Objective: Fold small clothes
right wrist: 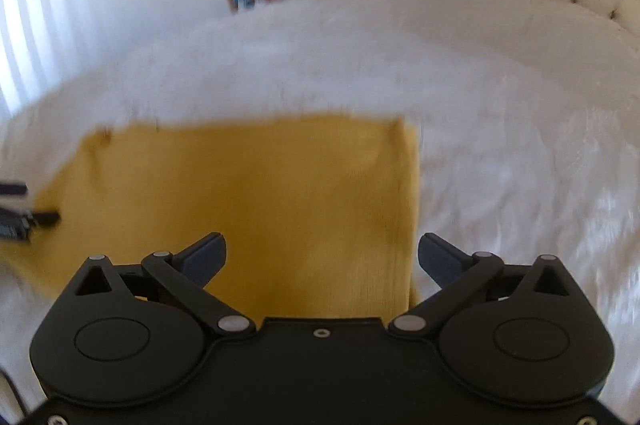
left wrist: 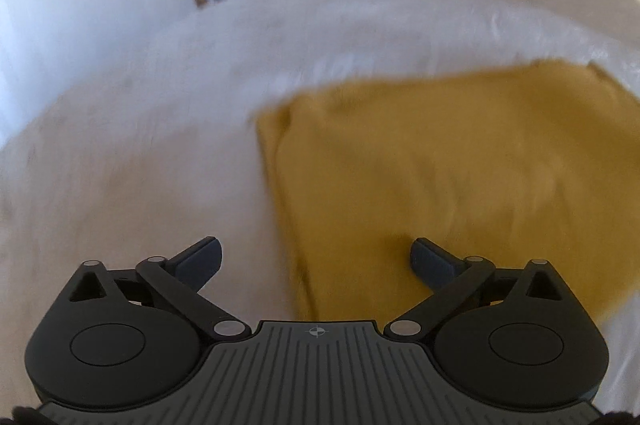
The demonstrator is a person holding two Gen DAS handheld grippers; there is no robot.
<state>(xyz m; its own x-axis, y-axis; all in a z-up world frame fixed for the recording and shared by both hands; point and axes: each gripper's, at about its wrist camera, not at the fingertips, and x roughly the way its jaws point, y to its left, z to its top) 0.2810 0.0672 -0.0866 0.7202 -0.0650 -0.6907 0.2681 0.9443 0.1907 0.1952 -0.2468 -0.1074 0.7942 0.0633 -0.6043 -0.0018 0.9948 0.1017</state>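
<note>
Both our left gripper and right gripper gape wide, empty, low in frame above the cloth, which looks part-folded; we judge folds remain.

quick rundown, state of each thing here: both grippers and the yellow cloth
left gripper: jaws open, holding nothing
right gripper: jaws open, holding nothing
yellow cloth: lying flat on the white furry blanket, roughly rectangular, with a folded edge showing on one side
</note>
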